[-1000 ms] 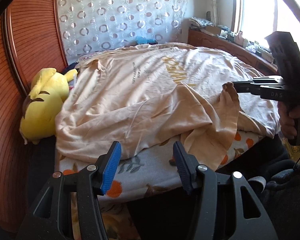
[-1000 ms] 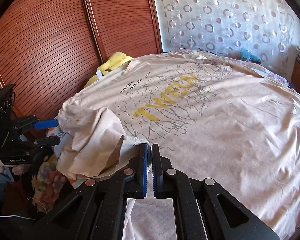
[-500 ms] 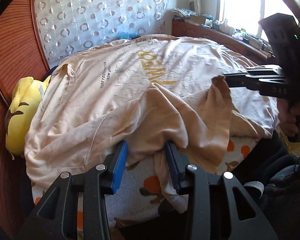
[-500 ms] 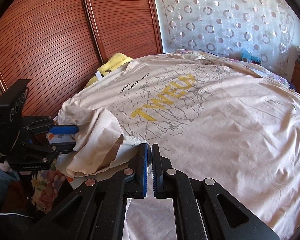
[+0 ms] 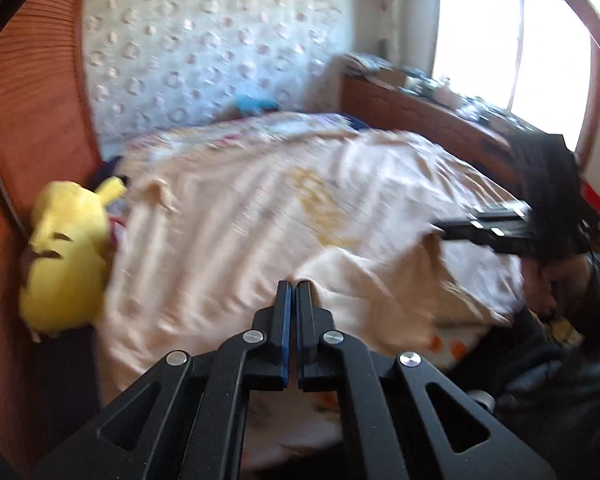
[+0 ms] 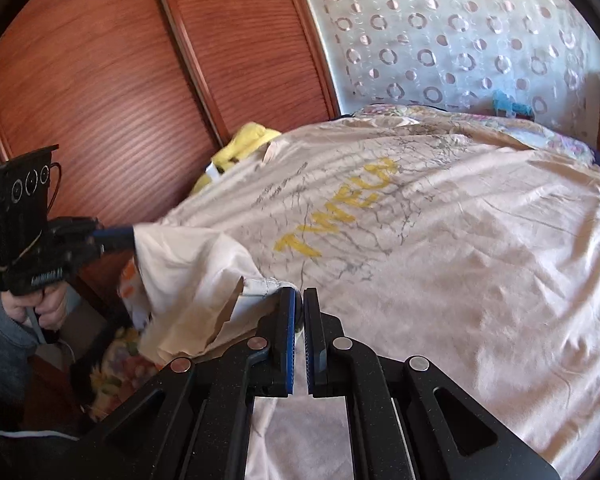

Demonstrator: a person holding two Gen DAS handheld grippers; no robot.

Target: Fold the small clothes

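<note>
A beige T-shirt (image 5: 260,208) with yellow lettering lies spread over the bed, its print clear in the right wrist view (image 6: 440,240). My left gripper (image 5: 294,284) is at the shirt's near edge with its jaws closing, the hem pinched between the blue pads. In the right wrist view that left gripper (image 6: 130,236) holds a lifted corner of the cloth at the left. My right gripper (image 6: 302,292) is shut on the shirt's hem next to a folded-over flap. It also shows at the right of the blurred left wrist view as the right gripper (image 5: 440,232), held by a hand.
A yellow plush toy (image 5: 66,256) lies against the wooden wardrobe (image 6: 120,80) at the bed's left side. A floral bedsheet (image 5: 448,344) shows under the shirt. A cluttered wooden ledge (image 5: 420,108) runs below the window. A circle-patterned curtain (image 6: 440,40) hangs behind the bed.
The left gripper's jaws went from wide apart to shut on the shirt's hem and rose, lifting that corner. The right gripper stayed shut on its hem and shifted a little.
</note>
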